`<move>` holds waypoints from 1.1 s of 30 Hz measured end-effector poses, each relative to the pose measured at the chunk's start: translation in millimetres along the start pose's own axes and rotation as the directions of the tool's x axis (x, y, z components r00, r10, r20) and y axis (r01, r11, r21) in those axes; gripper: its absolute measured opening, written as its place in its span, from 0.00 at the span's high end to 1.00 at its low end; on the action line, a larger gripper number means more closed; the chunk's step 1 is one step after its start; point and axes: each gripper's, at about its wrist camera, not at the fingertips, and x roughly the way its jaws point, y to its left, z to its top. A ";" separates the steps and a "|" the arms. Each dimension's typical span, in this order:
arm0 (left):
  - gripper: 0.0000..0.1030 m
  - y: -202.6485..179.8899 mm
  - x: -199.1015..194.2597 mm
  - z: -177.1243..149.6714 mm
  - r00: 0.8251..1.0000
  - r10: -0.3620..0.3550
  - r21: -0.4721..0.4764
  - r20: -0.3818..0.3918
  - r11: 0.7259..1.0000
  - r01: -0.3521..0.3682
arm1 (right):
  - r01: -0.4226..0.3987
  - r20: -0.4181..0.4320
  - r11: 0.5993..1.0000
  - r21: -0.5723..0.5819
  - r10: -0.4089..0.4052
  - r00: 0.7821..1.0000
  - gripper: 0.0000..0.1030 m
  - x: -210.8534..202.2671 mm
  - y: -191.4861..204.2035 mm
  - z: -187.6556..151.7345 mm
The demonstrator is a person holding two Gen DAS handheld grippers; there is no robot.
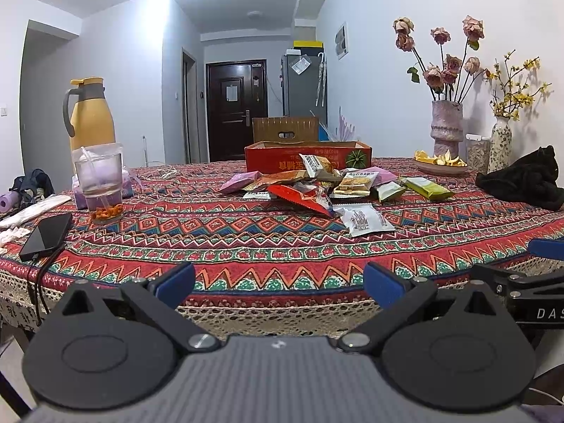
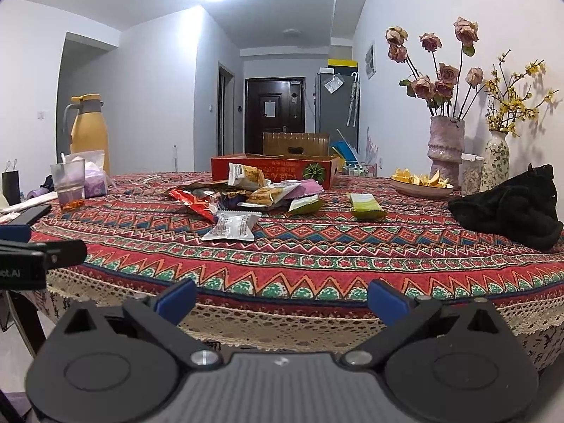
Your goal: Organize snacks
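Blue pads on both my claws, black linkages behind them. My left gripper hangs at the near edge of the table, jaws spread wide, nothing between them and nothing touched; only the lace hem of the tablecloth shows in the gap. My right gripper sits the same way: jaws wide apart, empty, level with the table's near rim. Each claw catches the other at the side of its own view, so the two are held next to each other.

Snack pile lies mid-table, well apart from both claws. It is a loose heap of packets: a red packet on the near side, a white packet lying flat and closest to me, a purple one at the left of the heap, yellow-printed ones on top. Two green packets lie off to the right of the heap, one set a little apart. Just behind the pile stands a shallow red cardboard box, open at the top; I cannot see its inside.

Left side of table: yellow thermos jug, a clear cup, a dark phone near the edge. Right side: two vases of flowers, a dish of yellow peel, a heap of black cloth.
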 end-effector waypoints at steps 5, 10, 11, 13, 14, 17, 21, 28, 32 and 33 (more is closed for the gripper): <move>0.00 0.3 -0.3 0.0 1.000 0.002 0.000 0.002 1.000 -0.002 | -0.001 0.000 1.000 -0.001 0.001 1.000 0.00 0.3 0.2 -0.1; 0.00 0.6 0.7 -0.2 1.000 0.002 0.000 0.000 1.000 -0.002 | -0.001 -0.001 1.000 -0.004 0.001 1.000 0.00 0.1 0.2 0.0; 0.00 0.8 0.8 -0.3 1.000 0.003 0.001 0.001 1.000 -0.003 | -0.001 -0.001 1.000 -0.005 0.001 1.000 0.00 0.2 0.3 0.0; 0.00 0.5 0.9 -0.9 1.000 0.004 0.001 0.001 1.000 -0.004 | 0.000 0.000 1.000 -0.004 0.000 1.000 0.00 -0.3 0.4 -0.3; 0.00 0.5 0.9 -0.9 1.000 0.004 0.001 0.001 1.000 -0.004 | 0.001 0.002 1.000 -0.003 -0.001 1.000 0.00 -0.7 0.3 -0.2; 0.00 0.3 0.5 -1.1 1.000 0.004 0.000 0.001 1.000 -0.004 | 0.004 0.004 1.000 -0.001 -0.004 1.000 0.00 -1.0 0.0 -0.1; 0.00 0.5 0.4 -1.1 1.000 0.005 0.001 0.002 1.000 -0.005 | 0.003 0.003 1.000 -0.001 -0.003 1.000 0.00 -1.1 0.0 -0.1; 0.00 0.4 0.4 -0.6 1.000 0.011 0.001 0.004 1.000 -0.011 | 0.006 0.009 1.000 0.001 -0.006 1.000 0.00 -1.5 -0.8 0.2; 0.00 0.4 0.6 -0.1 1.000 0.012 0.003 0.005 1.000 -0.012 | 0.006 0.010 1.000 0.002 -0.007 1.000 0.00 -1.4 -0.7 0.5; 0.00 0.4 0.6 -0.2 1.000 0.011 0.003 0.004 1.000 -0.011 | 0.006 0.010 1.000 0.002 -0.006 1.000 0.00 -1.4 -0.8 0.7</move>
